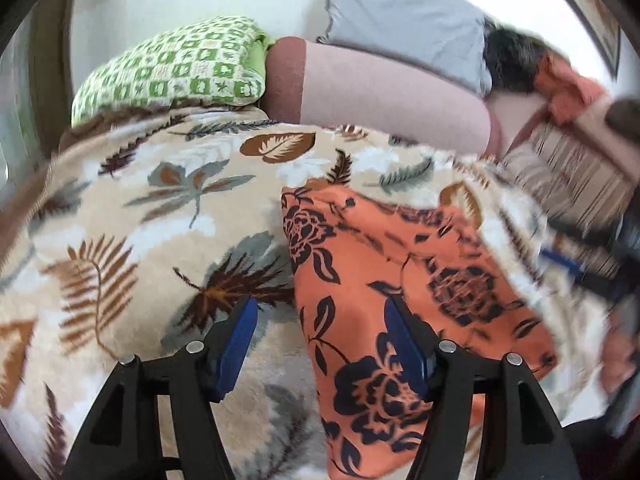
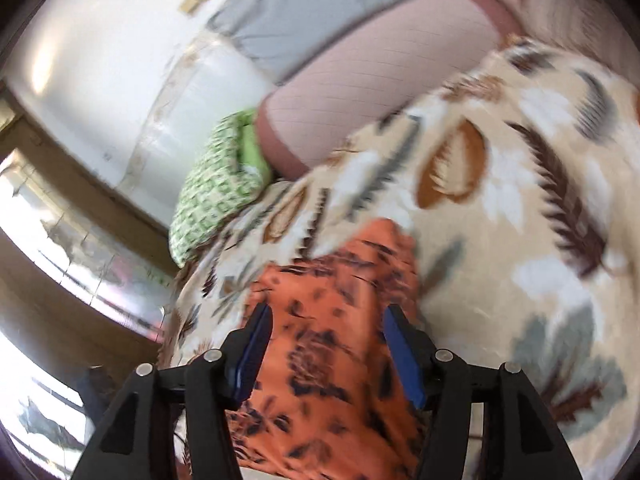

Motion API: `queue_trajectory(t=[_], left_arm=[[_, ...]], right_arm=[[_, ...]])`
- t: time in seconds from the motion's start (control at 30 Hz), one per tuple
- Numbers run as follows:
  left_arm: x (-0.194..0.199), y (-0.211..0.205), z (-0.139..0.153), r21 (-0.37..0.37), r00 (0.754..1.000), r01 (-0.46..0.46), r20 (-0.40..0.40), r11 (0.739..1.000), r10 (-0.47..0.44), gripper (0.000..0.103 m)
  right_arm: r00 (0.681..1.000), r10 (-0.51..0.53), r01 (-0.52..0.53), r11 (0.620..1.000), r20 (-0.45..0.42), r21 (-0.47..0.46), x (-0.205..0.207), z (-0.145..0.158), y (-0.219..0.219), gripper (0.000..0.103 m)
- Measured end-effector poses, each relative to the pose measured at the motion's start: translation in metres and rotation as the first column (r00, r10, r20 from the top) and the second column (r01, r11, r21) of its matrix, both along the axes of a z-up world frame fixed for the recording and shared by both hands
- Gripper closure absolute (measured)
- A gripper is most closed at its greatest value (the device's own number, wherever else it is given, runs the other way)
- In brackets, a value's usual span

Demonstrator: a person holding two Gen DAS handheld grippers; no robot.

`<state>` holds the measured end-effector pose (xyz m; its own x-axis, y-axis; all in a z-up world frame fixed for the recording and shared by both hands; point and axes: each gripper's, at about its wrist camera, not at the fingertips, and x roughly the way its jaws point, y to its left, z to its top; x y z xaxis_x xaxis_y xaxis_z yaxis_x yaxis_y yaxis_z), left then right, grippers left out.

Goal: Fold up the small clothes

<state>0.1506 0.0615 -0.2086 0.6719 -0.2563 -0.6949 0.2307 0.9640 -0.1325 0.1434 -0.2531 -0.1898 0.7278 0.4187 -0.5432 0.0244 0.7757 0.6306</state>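
Observation:
An orange garment (image 1: 400, 264) with dark flower print lies folded flat on a cream leaf-patterned blanket (image 1: 140, 208). My left gripper (image 1: 320, 316) hangs open just above the garment's left edge. Its right blue pad is over the cloth and its left pad over the blanket, and neither presses on anything. In the right wrist view the same orange garment (image 2: 328, 280) runs lengthwise under my right gripper (image 2: 328, 320). That gripper is open, with the cloth showing in the gap between the pads and not pinched. The blanket (image 2: 500, 208) spreads out to the right.
A green checked pillow (image 1: 180, 68), a pink bolster (image 1: 380, 96) and a grey pillow (image 1: 400, 12) line the far side against a white wall. A heap of striped fabric (image 1: 572, 176) and other clothes sits at the right. A window (image 2: 60, 260) is at the left.

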Motion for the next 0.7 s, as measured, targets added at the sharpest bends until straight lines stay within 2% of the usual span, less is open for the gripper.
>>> queue_trajectory(t=[0.07,0.13,0.2,0.27,0.3,0.33,0.4,0.5,0.6,0.7], left_arm=[[0.006,-0.010,-0.013,0.088,1.000,0.005,-0.019,0.996,-0.003,0.036],[0.009,-0.015,-0.024,0.155,0.999,-0.001,-0.036,0.988,0.007,0.035],[0.008,-0.015,-0.032,0.176,0.999,-0.003,-0.038,0.984,0.010,0.028],[0.009,-0.012,-0.037,0.176,0.999,-0.007,-0.036,0.984,0.013,0.026],[0.009,-0.011,-0.039,0.171,0.999,-0.002,-0.040,0.985,0.009,0.025],[0.010,-0.009,-0.042,0.166,0.999,0.002,-0.048,0.986,0.006,0.025],[0.006,-0.009,-0.041,0.156,0.999,-0.005,-0.050,0.988,0.013,0.025],[-0.002,-0.011,-0.033,0.161,0.999,-0.002,-0.038,0.987,0.008,0.025],[-0.013,-0.018,-0.024,0.182,1.000,0.005,-0.015,0.983,-0.002,0.025],[-0.026,-0.023,-0.017,0.200,1.000,0.001,0.022,0.980,-0.006,0.025]], right_arm=[[0.998,0.059,-0.059,0.998,0.004,-0.031,0.016,0.004,0.024,0.068],[0.995,0.093,-0.094,0.993,-0.027,-0.069,0.038,-0.001,0.045,0.068],[0.993,0.079,-0.086,0.993,-0.093,-0.081,0.065,-0.018,0.057,0.068],[0.977,0.021,-0.040,0.996,-0.214,-0.084,0.093,-0.051,0.056,0.071],[0.951,0.013,-0.035,0.997,-0.308,-0.066,0.110,-0.077,0.053,0.076],[0.943,0.022,-0.035,0.999,-0.332,-0.035,0.115,-0.088,0.049,0.080],[0.949,0.031,-0.023,0.999,-0.313,0.031,0.111,-0.084,0.040,0.080],[0.964,0.037,-0.038,0.999,-0.265,0.000,0.083,-0.060,0.038,0.077],[0.973,0.085,-0.083,0.996,-0.214,0.018,0.044,-0.043,0.042,0.076],[0.972,0.126,-0.131,0.991,-0.200,-0.015,0.001,-0.039,0.058,0.076]])
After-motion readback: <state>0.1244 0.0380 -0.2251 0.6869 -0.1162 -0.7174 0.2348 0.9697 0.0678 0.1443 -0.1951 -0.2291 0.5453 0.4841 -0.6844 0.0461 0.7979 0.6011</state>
